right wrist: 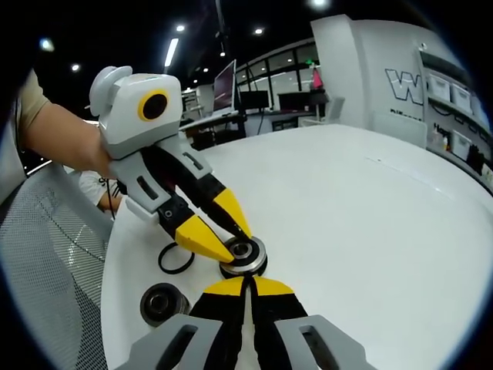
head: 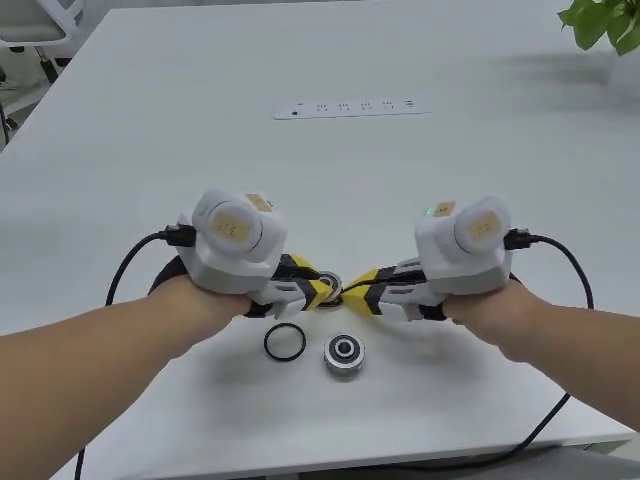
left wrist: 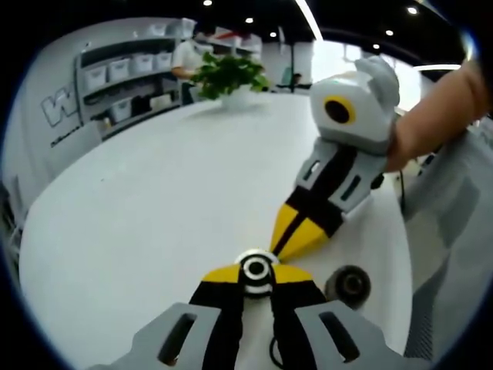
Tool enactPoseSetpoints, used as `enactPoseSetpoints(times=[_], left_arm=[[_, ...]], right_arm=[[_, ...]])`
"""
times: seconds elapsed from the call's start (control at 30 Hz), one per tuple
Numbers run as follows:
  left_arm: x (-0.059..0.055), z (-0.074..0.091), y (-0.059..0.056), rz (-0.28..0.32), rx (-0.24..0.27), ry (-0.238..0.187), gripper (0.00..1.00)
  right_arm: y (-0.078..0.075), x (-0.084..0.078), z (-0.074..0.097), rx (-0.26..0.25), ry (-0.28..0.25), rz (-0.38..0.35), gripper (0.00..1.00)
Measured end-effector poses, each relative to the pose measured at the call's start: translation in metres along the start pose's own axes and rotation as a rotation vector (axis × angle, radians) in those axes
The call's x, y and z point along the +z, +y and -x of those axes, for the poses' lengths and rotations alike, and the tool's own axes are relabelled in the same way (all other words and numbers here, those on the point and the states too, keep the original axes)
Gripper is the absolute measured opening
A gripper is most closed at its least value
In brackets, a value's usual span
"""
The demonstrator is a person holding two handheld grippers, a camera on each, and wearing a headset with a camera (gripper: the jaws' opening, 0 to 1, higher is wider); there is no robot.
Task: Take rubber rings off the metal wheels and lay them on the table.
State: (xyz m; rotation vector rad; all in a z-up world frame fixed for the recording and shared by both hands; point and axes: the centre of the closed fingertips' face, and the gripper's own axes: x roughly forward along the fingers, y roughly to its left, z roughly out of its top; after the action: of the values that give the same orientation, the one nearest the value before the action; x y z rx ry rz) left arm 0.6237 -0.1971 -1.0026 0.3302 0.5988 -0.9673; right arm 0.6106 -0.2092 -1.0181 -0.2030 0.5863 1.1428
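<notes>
Left hand [head: 200, 300] is nearest, holding the left hand-held gripper [right wrist: 219, 230], whose jaws are clamped across a metal wheel [right wrist: 245, 253] held just above the worktop [head: 300, 170]. The dark band on its rim [right wrist: 259, 264] looks like the rubber ring, still on. Right hand-held gripper [left wrist: 289, 239] meets it tip to tip with its jaws closed together at the rim; can't tell if it has any rubber pinched. Right hand [head: 500, 315] is behind it. Just below, on the worktop, are a loose ring [head: 285, 342] and, beside it to the right, a bare wheel [head: 344, 353]. My read on handling: the wheel is stiff, bright steel, bearing-like, dense for its size and smooth, so grip across the flat faces or it may roll out. The ring is thin, black, soft and stretchy with a grippy surface. Nip one spot on the edge and peel sideways; it may snap back or flick off. Worktop is matte white and smooth.
</notes>
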Motion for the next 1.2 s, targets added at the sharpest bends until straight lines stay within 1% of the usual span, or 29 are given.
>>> enactPoseSetpoints(times=[0.27, 0.43, 0.5, 0.63, 0.73, 0.8, 0.87, 0.97, 1.2], left_arm=[[0.0001, 0.0000, -0.0001, 0.001, -0.002, -0.001, 0.13], [0.0003, -0.0002, -0.0002, 0.000, -0.004, -0.001, 0.13], [0.0003, -0.0002, -0.0002, -0.001, -0.005, -0.001, 0.13], [0.0004, -0.0003, 0.0001, 0.000, -0.005, -0.002, 0.13], [0.0007, -0.0004, 0.0001, 0.002, -0.004, -0.003, 0.13], [0.0006, -0.0004, 0.0002, 0.004, -0.004, -0.003, 0.13], [0.0005, -0.0004, 0.0004, 0.006, -0.005, -0.003, 0.13], [0.0004, -0.0004, 0.0005, 0.008, -0.004, -0.002, 0.13], [0.0004, -0.0004, 0.0010, 0.010, 0.002, -0.001, 0.13]], right_arm=[[-0.0007, 0.0030, 0.0019, 0.007, -0.018, 0.008, 0.01], [-0.0005, 0.0037, 0.0015, 0.014, -0.027, -0.004, 0.08], [-0.0002, 0.0024, -0.0003, 0.010, -0.018, 0.002, 0.09], [-0.0013, 0.0021, -0.0010, 0.004, -0.020, -0.005, 0.10], [-0.0029, 0.0014, -0.0010, 0.007, -0.028, -0.049, 0.10], [-0.0003, 0.0018, -0.0007, 0.016, -0.029, -0.057, 0.09], [-0.0011, 0.0020, -0.0008, 0.016, -0.031, -0.061, 0.08], [-0.0023, 0.0017, -0.0007, 0.019, -0.040, -0.103, 0.08], [-0.0019, 0.0007, -0.0003, 0.022, -0.043, -0.144, 0.06]])
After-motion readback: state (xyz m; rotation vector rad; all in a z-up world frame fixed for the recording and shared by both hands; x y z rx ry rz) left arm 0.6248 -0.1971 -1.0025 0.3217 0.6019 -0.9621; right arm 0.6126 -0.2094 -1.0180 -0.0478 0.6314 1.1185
